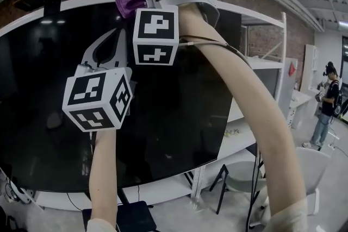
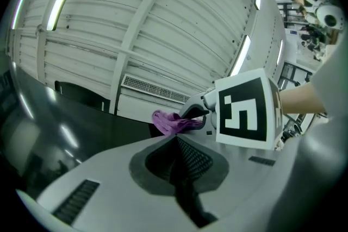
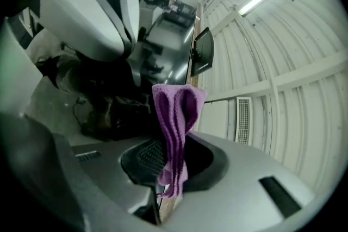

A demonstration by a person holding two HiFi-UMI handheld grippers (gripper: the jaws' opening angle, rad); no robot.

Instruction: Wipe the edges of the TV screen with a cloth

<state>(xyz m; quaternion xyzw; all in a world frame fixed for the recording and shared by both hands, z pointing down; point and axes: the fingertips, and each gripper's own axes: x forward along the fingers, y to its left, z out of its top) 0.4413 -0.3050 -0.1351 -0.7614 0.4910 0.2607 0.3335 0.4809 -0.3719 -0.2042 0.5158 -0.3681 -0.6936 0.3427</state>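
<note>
user1: Closest up, the left gripper (image 1: 114, 36), grey-fingered with a white cube of black square markers, is held in front of the upper middle of the big black flat TV screen (image 1: 179, 117). Are its jaws shut or what?

user2: Yep, they're seen pressed together in the left gripper view, with nothing caught between them.

user1: And the crumpled purple knitted cloth (image 1: 126, 2)?

user2: It's pinched tight in the right gripper (image 3: 175, 149). The jaws are closed on a folded bunch of it, and a loose end is left sticking out past the tips. The cloth is held right at the TV screen's white top edge, roughly mid-width. Whether it's actually pressed onto the frame can't be made out.

user1: Anything else?

user2: A grey folding chair (image 1: 238, 182) is parked below the TV screen's lower right corner. A person in dark clothes (image 1: 328, 106) is seen well off to the screen's right.
</note>
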